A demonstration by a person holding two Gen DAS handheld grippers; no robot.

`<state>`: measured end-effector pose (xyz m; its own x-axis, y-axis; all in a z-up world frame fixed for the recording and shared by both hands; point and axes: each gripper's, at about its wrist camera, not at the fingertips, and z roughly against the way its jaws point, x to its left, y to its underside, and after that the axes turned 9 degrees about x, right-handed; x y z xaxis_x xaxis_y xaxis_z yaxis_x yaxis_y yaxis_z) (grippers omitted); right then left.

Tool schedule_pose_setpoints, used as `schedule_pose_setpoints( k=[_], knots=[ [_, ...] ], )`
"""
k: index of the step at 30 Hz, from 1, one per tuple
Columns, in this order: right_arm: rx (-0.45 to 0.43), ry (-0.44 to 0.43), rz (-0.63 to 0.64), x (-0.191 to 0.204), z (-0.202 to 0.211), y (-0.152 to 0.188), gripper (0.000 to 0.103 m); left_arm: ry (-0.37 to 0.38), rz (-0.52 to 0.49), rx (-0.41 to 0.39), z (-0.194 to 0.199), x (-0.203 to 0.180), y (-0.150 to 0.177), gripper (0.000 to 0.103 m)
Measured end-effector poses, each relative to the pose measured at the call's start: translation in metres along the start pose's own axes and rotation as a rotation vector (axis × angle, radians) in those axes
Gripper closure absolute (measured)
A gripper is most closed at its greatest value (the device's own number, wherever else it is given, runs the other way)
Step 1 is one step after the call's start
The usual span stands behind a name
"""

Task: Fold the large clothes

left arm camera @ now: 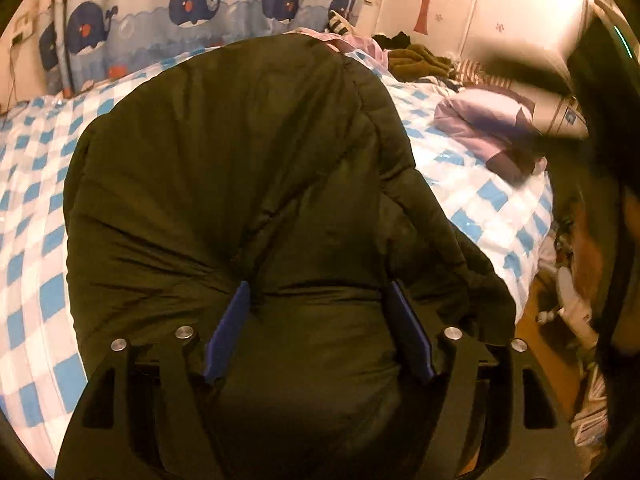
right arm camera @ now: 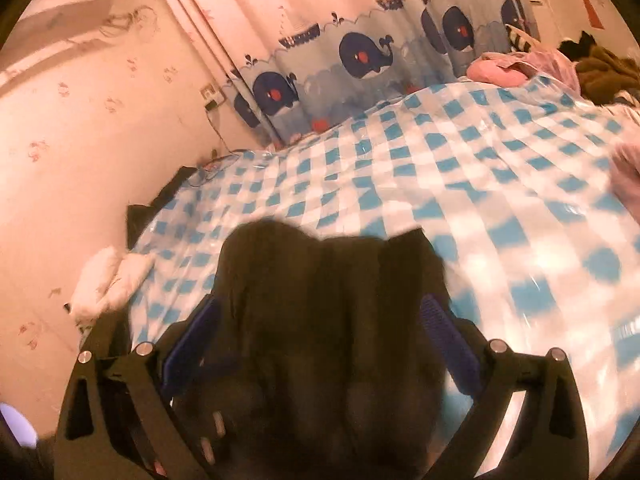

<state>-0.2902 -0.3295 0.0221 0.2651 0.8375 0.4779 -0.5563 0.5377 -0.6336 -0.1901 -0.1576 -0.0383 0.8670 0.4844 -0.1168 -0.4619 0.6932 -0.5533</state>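
Mostly blur in the right wrist view: dark fabric bunched between the right gripper point(right arm camera: 320, 312) pads, contact unclear, so cannot tell if it grips. Left gripper point(left arm camera: 318, 304) spread wide, black padded jacket point(left arm camera: 240, 168) bulging between its blue pads point(left arm camera: 230, 328); whether they press it is unclear too. Jacket lies on the blue-checked bed cover point(left arm camera: 36, 208), lower edge cut off. Lilac garment point(left arm camera: 488, 128) and a clothes heap point(left arm camera: 416, 60) beyond; whale curtain point(left arm camera: 192, 4) behind

Whale curtain point(left arm camera: 192, 8) (blue), checked bed point(right arm camera: 440, 168)
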Motion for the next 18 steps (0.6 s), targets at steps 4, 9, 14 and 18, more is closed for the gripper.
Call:
schedule_pose_setpoints(
  k=[4, 9, 14, 18],
  knots=[
    [0.123, 0.094, -0.080, -0.026, -0.092, -0.003, 0.007, -0.004, -0.005, -0.002, 0.001, -0.001, 0.000, 0.030],
    [0.081, 0.018, -0.286, -0.086, -0.138, 0.042, 0.007, 0.037, -0.020, 0.006, -0.010, -0.004, -0.002, 0.027],
    [0.049, 0.017, -0.287, -0.087, -0.136, 0.055, 0.007, -0.008, -0.057, 0.020, -0.022, -0.015, 0.001, 0.021],
    [0.079, -0.012, -0.289, -0.086, -0.129, 0.051, 0.007, -0.027, -0.051, 0.018, -0.022, -0.017, 0.002, 0.021]
  ],
)
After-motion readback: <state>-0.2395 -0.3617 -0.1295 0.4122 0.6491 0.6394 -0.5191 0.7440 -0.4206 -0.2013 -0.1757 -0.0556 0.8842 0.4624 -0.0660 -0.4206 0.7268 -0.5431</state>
